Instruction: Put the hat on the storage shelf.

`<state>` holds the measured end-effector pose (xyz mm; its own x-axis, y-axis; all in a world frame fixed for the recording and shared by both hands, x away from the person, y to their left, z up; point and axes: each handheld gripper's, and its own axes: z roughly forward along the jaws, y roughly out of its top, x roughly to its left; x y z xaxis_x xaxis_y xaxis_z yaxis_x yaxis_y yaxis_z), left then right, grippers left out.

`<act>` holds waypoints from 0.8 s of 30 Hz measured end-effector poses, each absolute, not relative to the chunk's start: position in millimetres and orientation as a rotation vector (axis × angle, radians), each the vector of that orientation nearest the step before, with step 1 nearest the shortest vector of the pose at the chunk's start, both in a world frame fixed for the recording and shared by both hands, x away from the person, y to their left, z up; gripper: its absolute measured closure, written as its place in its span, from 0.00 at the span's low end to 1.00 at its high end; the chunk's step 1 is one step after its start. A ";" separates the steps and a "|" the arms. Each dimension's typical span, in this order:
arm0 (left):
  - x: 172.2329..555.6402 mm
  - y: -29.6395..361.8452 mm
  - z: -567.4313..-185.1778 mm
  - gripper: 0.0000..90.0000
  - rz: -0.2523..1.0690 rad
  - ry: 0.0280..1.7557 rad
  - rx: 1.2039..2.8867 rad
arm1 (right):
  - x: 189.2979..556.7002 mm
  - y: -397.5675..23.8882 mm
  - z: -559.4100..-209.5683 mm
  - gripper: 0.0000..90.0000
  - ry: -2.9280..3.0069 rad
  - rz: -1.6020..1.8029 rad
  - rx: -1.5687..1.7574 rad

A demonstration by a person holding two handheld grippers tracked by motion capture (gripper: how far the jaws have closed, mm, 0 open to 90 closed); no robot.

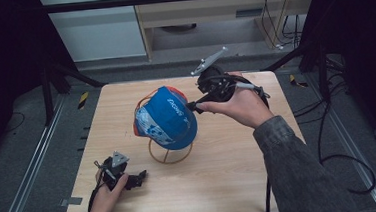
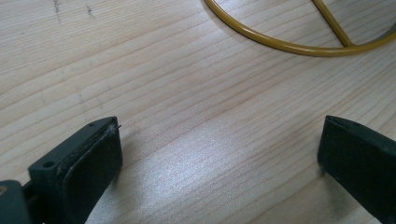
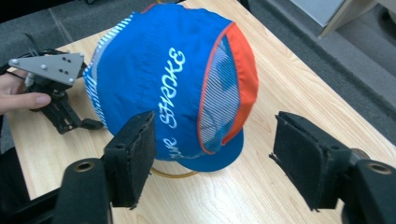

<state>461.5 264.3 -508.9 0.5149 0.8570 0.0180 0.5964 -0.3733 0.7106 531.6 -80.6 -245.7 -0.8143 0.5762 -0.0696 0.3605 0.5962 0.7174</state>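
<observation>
A: How do the jaws of the right gripper [image 3: 212,158] stand?

B: Spread wide, with nothing pinched. The blue cap [image 3: 173,84] sits just beyond them, its brim between the two pads from the gripper's own camera, and neither pad presses on it.

A: And from above?

B: The right gripper [image 1: 196,105] hangs at about three o'clock of the blue cap [image 1: 167,117], its tip right at the cloth; I cannot tell if it grazes it. The right hand [image 1: 241,105] holds it.

A: Where is the cap itself?

B: At the middle of the tabletop [image 1: 221,174], perched on a yellow wire stand [image 1: 169,157] whose ring lies flat on the wood.

A: The left gripper [image 2: 219,154]?

B: Its jaws are also wide apart, lying low over bare wood, gripping nothing. The yellow wire stand [image 2: 289,46] curves at their twelve o'clock, well apart from them.

A: Seen from above?

B: The left gripper [image 1: 140,178] rests at about seven o'clock of the cap, near the tabletop's front edge, in the left hand [image 1: 107,194].
</observation>
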 end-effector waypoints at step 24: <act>461.4 264.2 -509.1 0.00 0.514 1.180 2.103 | 508.2 -158.7 -324.1 0.10 2.340 1.130 0.946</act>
<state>461.4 264.2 -509.1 0.5148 0.8571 0.0172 0.5963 -0.3724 0.7112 508.2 -158.7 -324.1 -0.7041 0.7089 -0.0410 0.4086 0.4517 0.7931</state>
